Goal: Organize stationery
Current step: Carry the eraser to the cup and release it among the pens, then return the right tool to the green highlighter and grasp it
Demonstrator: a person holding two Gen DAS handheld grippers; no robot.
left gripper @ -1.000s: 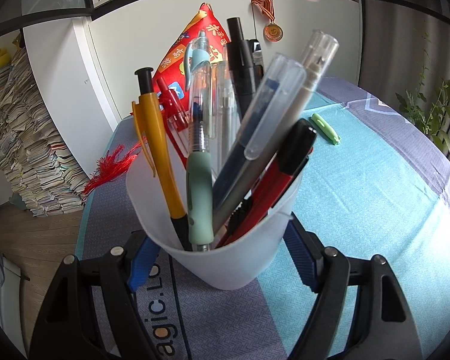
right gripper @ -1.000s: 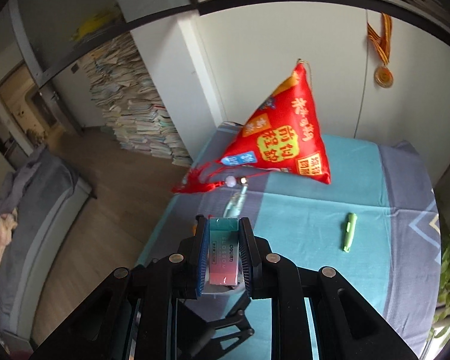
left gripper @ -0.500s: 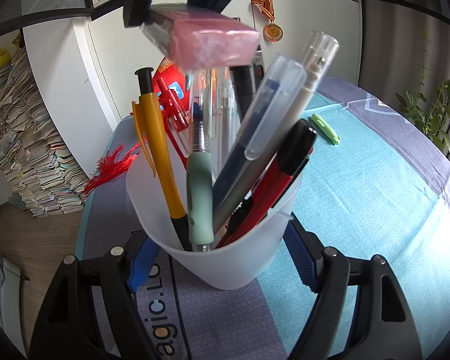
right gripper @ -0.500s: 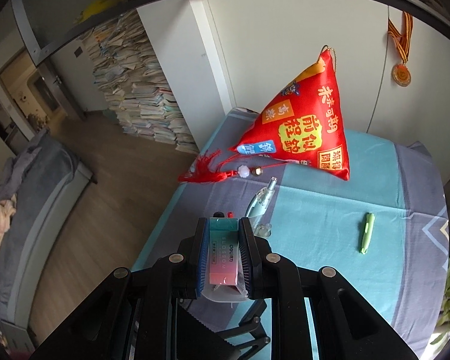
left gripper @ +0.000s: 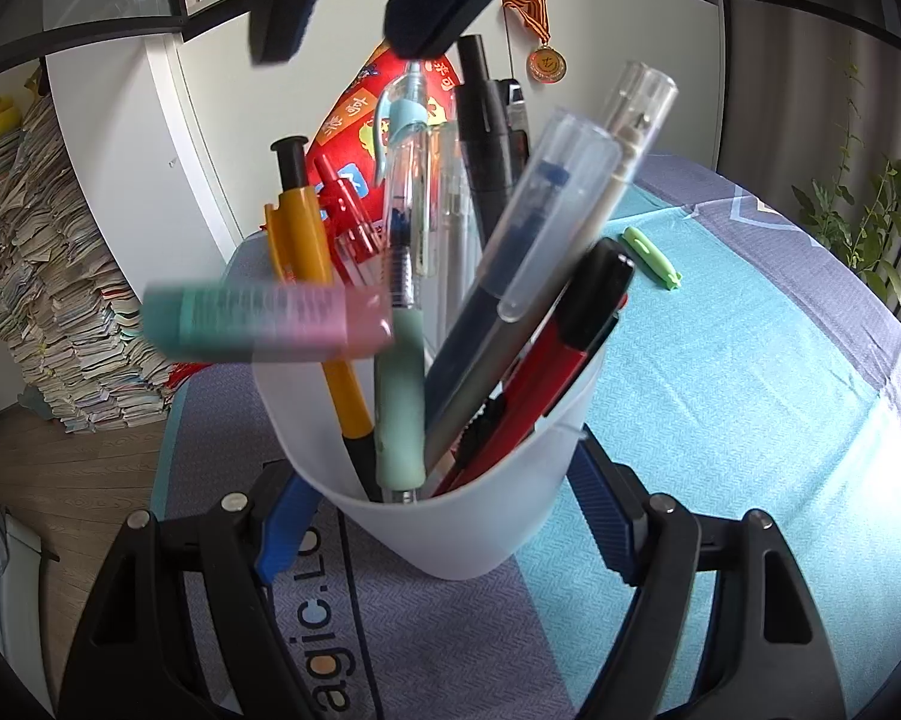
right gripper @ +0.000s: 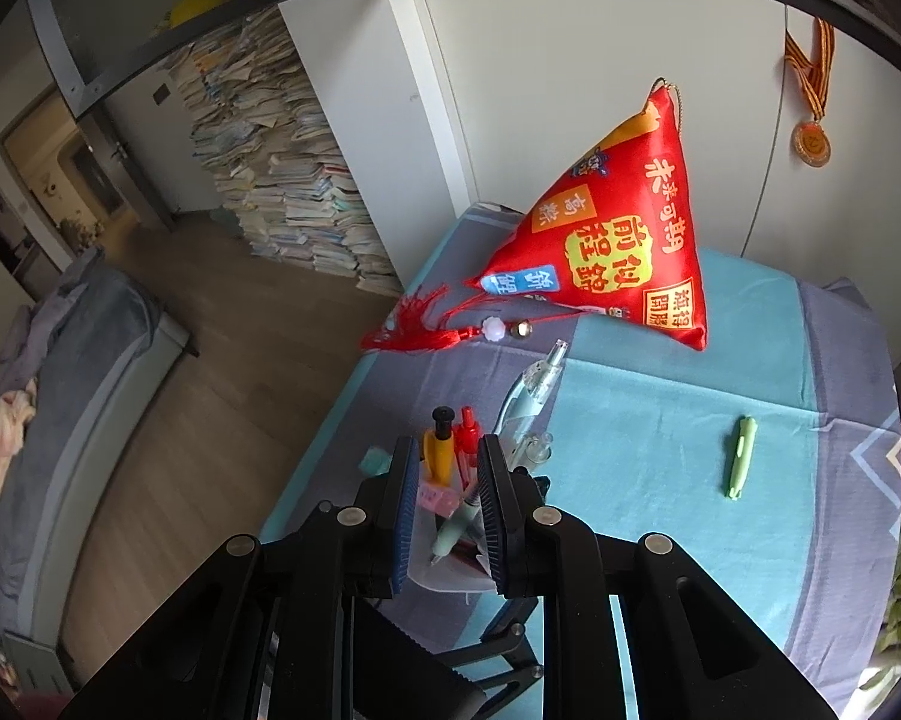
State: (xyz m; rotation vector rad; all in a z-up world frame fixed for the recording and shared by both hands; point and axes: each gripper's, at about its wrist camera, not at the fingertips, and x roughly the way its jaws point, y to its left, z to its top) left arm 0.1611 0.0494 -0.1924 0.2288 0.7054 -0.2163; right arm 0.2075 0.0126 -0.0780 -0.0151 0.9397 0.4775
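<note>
L gripper [left gripper: 444, 534] is clamped on the translucent white pen cup [left gripper: 450, 516], blue pads pressed to both sides; cup is held just above the tablecloth [left gripper: 750, 420]. Cup is packed w/ pens: orange pen [left gripper: 306, 252], mint-grip pen [left gripper: 398, 396], red utility knife [left gripper: 546, 384], clear-capped pens. R gripper [right gripper: 447, 504] is seen above the cup, jaws apart, nothing btwn the pads. Pink/green eraser [left gripper: 264, 321] is seen blurred at the cup's rim, left side, apart from the R gripper's fingers [left gripper: 282, 12]. Green pen cap [right gripper: 740, 457] lies on the cloth, well apart. Red pyramid pillow [right gripper: 618, 240] sits at the far end.
</note>
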